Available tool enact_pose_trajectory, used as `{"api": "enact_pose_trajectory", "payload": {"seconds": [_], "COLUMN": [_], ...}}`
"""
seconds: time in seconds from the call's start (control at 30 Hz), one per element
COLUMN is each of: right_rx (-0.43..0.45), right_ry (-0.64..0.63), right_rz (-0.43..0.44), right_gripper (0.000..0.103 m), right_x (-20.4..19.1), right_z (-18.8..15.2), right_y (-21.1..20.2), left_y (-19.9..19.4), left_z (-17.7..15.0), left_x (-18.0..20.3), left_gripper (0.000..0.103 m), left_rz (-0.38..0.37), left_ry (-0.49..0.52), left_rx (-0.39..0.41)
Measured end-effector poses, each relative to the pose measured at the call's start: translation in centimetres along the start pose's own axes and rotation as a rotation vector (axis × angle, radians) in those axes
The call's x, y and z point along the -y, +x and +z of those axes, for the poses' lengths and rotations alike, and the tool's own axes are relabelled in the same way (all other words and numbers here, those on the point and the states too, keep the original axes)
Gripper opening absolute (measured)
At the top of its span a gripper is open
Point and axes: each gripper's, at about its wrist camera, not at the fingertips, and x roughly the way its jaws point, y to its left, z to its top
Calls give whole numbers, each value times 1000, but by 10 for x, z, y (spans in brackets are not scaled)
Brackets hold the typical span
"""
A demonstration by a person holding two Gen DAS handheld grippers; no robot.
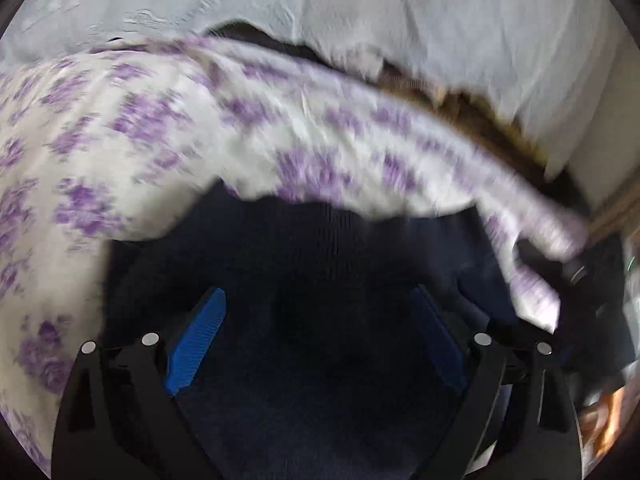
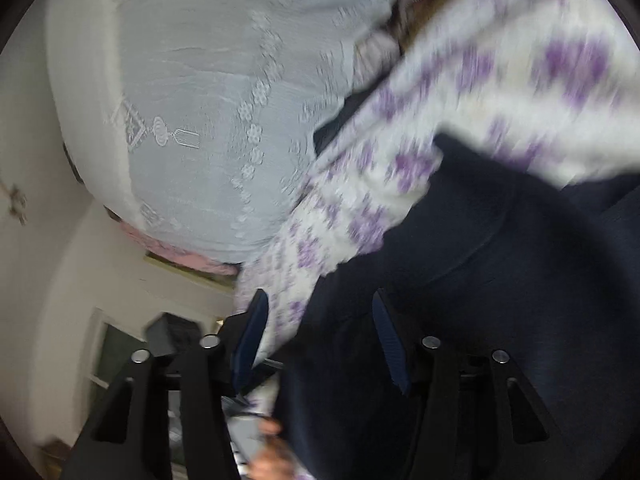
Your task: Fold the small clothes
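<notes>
Fingers of the left gripper (image 1: pixel 318 334) stand wide apart, two blue pads (image 1: pixel 196 340) flaring outward with nothing pinched between them; fingers of the right gripper (image 2: pixel 320 340) are also parted, less widely, and I see no cloth clamped in them, though a strip of the garment runs close past the left-hand pad in that view. Counted: two grippers, each with two fingers; one white garment with purple flowers (image 1: pixel 168 128); one dark navy cloth (image 1: pixel 320 248); one pale embroidered cover (image 1: pixel 440 12) behind them. Both views are blurred. Left gripper tips steeply downward over the navy cloth; right gripper points closer to level, its view tilted, with a wall (image 2: pixel 24 128) and a window (image 2: pixel 112 356) at the left. Part of a hand (image 2: pixel 268 456) shows at the bottom edge of the right view. Relative to the left fingers, the flowered garment lies beyond the tips, draped in a band across the navy cloth, not touching either pad; relative to the right fingers, it stretches from just beside the left-hand pad away to the upper right (image 2: pixel 460 112), over the navy cloth (image 2: pixel 500 280).
</notes>
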Motion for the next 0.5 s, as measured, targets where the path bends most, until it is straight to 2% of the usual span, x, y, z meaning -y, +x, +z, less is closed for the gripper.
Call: {"api": "enact_pose_trajectory", "payload": {"seconds": [0.03,0.1,0.13,0.17,0.2,0.23,0.33,0.37,0.4,0.43,0.47,0.5], "right_rx": [-3,16,46,100,134,164,302,352,358,343,325,306], "right_ry": [16,3,-14,-36,-49,-55,-39,-8,-20,-52,-96,-151], "right_rz": [-1,-24,-84,-153,-187,-226,-383,-429,-392,-347,-307,-270], "right_gripper": [59,43,33,28,28,27,30,45,47,50,53,54], "right_x": [8,17,18,20,22,24,34,33,28,19,7,-9], "right_z": [0,5,9,13,15,16,19,14,11,6,0,-12], "right_y": [2,-4,-13,-27,-36,-47,-86,-103,-110,-114,-115,-113], "left_y": [9,15,13,10,6,3,-7,-16,-23,-36,-45,-55], "left_z": [-3,-6,-6,-6,-7,-6,-4,-5,-5,-8,-8,-10], "left_x": [3,7,8,6,-1,-8,-34,-39,-41,-38,-33,-26], "left_gripper": [90,90,90,93,93,93,92,92,92,92,92,92], "left_rz": [60,115,158,225,276,293,190,213,242,228,177,87], "left_ry": [34,87,97,93,83,66,-47,-81,-94,-87,-74,-60], "left_rx": [-9,-4,6,26,45,52,38,56,80,118,134,145]}}
